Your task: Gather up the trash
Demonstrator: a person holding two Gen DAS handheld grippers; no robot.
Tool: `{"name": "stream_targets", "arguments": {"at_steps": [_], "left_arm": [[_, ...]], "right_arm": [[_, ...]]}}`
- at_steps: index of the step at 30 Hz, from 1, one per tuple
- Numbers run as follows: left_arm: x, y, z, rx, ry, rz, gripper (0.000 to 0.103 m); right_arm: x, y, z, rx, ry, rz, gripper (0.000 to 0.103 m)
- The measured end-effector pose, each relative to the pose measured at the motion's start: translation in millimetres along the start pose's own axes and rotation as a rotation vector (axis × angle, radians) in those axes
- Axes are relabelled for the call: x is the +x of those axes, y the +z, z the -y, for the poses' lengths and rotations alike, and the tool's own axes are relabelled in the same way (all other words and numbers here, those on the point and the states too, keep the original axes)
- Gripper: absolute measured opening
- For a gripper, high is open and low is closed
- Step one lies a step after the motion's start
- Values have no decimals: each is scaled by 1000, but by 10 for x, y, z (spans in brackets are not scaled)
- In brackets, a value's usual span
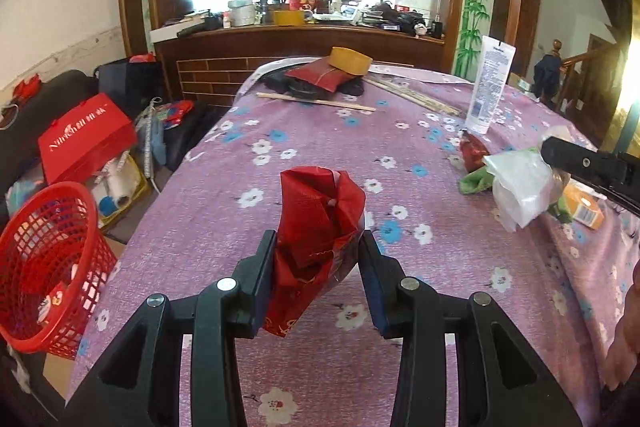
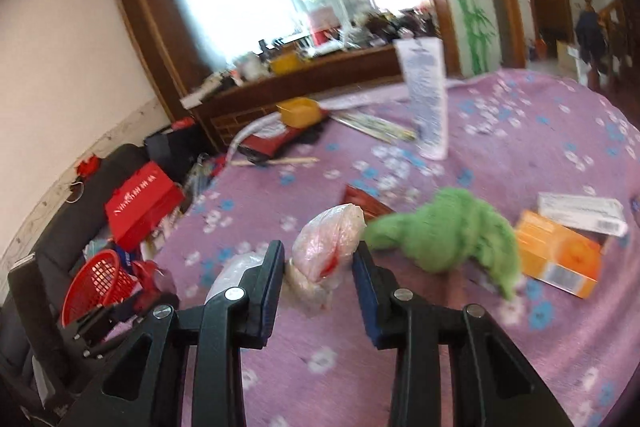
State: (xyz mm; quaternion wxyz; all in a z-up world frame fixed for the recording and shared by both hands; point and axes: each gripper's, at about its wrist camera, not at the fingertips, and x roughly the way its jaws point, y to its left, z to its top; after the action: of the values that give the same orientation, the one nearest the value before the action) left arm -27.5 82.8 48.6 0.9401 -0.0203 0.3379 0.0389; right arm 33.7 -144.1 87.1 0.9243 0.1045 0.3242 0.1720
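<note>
My left gripper (image 1: 318,241) is shut on a crumpled red wrapper (image 1: 320,227) and holds it above the purple flowered tablecloth (image 1: 320,147). My right gripper (image 2: 318,253) is shut on a clear plastic bag (image 2: 328,247) with red inside; it also shows in the left wrist view (image 1: 520,183), held by the right gripper (image 1: 560,155). A red mesh basket (image 1: 48,267) stands on the floor left of the table, and shows in the right wrist view (image 2: 98,283). A small red wrapper (image 1: 472,149) lies on the cloth.
A green cloth (image 2: 452,235), an orange box (image 2: 560,255), a white box (image 2: 580,215) and a white tube (image 2: 426,99) are on the table. Chopsticks (image 1: 316,102), a red packet (image 1: 324,75) and a tape roll (image 1: 350,61) lie at the far end. A red gift box (image 1: 86,139) sits on the floor.
</note>
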Motion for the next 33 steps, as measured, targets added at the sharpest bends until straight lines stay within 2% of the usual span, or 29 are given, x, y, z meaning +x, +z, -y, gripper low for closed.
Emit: {"name": "stream_targets", "arguments": {"at_steps": [7,15,21,33], "left_arm": [[-48,-9,-17,-20,58,34,39],[-135,-1,20,-6,132,97,39],[-174,-4,39,3,148,123,39],[-188,-15,33,-1,151,123,39]], "right_arm": [[77,-105,-22,-46,45,10,38],[28,-156,-59,-84,44,23,38],[11,-164,-135,-121,42,32,38],[-11,-187,-159,-146,43,42,38]]}}
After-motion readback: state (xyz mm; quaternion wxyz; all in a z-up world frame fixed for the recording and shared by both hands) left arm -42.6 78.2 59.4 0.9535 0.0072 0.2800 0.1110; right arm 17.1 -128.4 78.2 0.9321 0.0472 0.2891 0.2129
